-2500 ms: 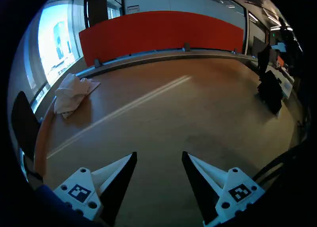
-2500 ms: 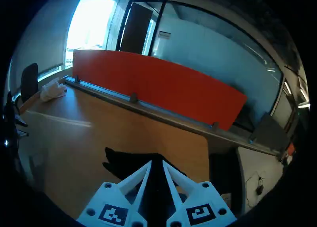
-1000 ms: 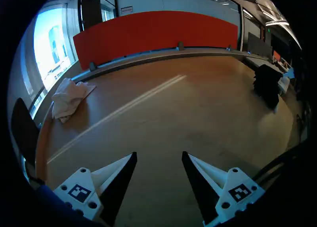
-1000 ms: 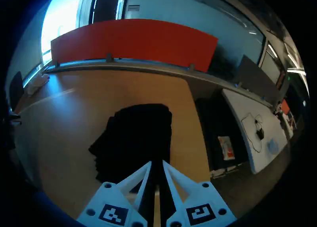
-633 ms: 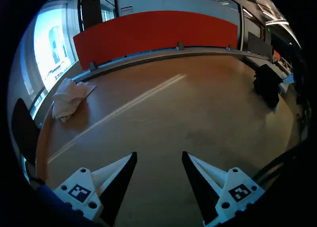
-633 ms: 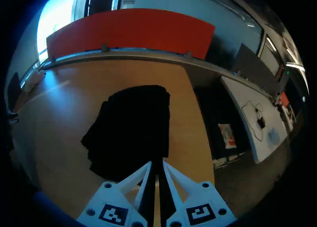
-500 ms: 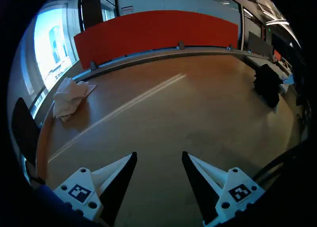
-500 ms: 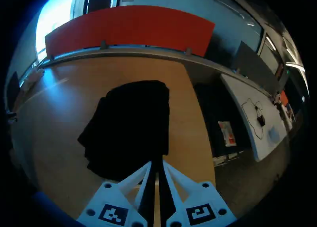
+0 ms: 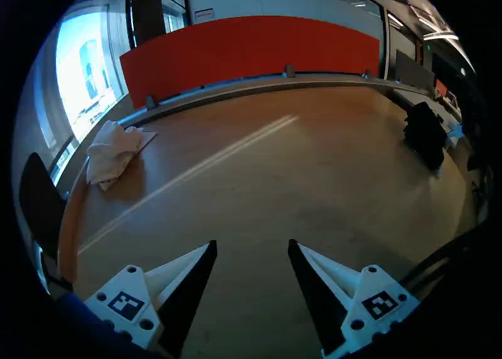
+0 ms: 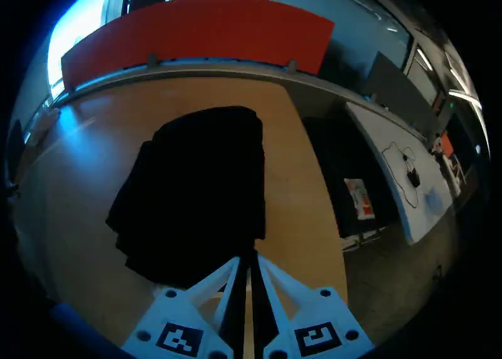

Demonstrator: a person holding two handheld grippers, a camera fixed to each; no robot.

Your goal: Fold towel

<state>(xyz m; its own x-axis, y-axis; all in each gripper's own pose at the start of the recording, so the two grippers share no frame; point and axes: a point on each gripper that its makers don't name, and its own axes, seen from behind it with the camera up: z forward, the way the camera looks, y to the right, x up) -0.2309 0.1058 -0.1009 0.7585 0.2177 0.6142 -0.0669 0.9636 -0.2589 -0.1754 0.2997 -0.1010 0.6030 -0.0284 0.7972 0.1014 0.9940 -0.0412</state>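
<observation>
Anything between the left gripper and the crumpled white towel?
No. In the left gripper view, the stretch from the open left gripper to the white towel is bare wooden tabletop, crossed by a pale streak of light.

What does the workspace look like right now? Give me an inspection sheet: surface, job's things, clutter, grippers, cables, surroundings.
Surface: wooden table, a pale streak of light across it.
Job's things: black towel spread near the table's right edge; white towel crumpled at the far left corner.
Clutter: nothing seen.
Grippers: left gripper open over bare wood; right gripper closed, apparently pinching the black towel's near edge.
Cables: thin cable on a white desk beside the table.
Surroundings: red divider along the far edge, window, dark chair.
</observation>
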